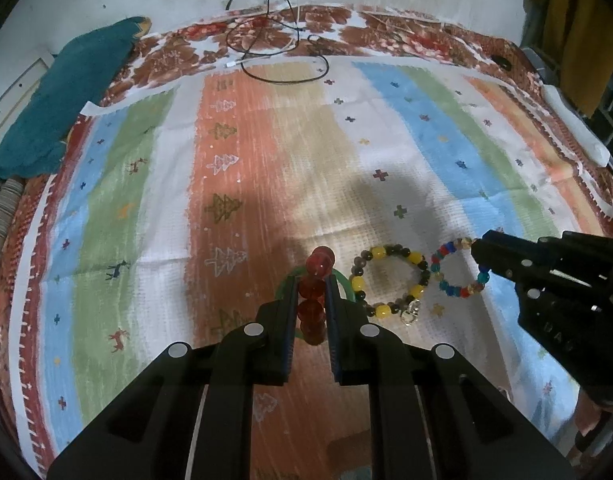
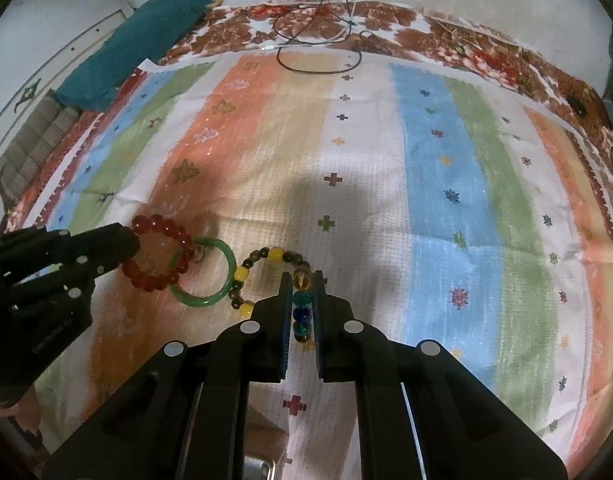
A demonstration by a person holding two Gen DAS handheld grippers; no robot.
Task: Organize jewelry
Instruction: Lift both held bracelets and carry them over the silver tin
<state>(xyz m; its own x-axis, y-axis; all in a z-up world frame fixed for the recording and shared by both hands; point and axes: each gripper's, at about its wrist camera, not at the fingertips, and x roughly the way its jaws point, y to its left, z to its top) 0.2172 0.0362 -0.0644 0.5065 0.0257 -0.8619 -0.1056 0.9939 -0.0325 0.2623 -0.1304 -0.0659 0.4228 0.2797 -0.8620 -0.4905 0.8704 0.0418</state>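
Observation:
My left gripper (image 1: pixel 312 286) is shut on a red bead bracelet (image 1: pixel 314 300), seen edge-on between its fingers; in the right wrist view this bracelet (image 2: pixel 154 254) shows as a ring lying partly over a green bangle (image 2: pixel 220 280). The bangle (image 1: pixel 342 278) peeks out behind the left fingers. A yellow and grey bead bracelet (image 1: pixel 390 282) lies on the striped cloth (image 1: pixel 266 160) between the grippers, also in the right wrist view (image 2: pixel 242 276). My right gripper (image 2: pixel 302 284) is shut on a multicoloured bead bracelet (image 2: pixel 301 312); in the left wrist view this bracelet (image 1: pixel 460 266) shows as a ring, held at its right edge.
A teal cloth (image 1: pixel 62 96) lies at the far left corner of the bed. Black and white cables (image 1: pixel 282 44) trail across the far edge. A white object (image 1: pixel 574 128) lies along the right edge. A floral sheet (image 1: pixel 406 36) borders the striped cloth.

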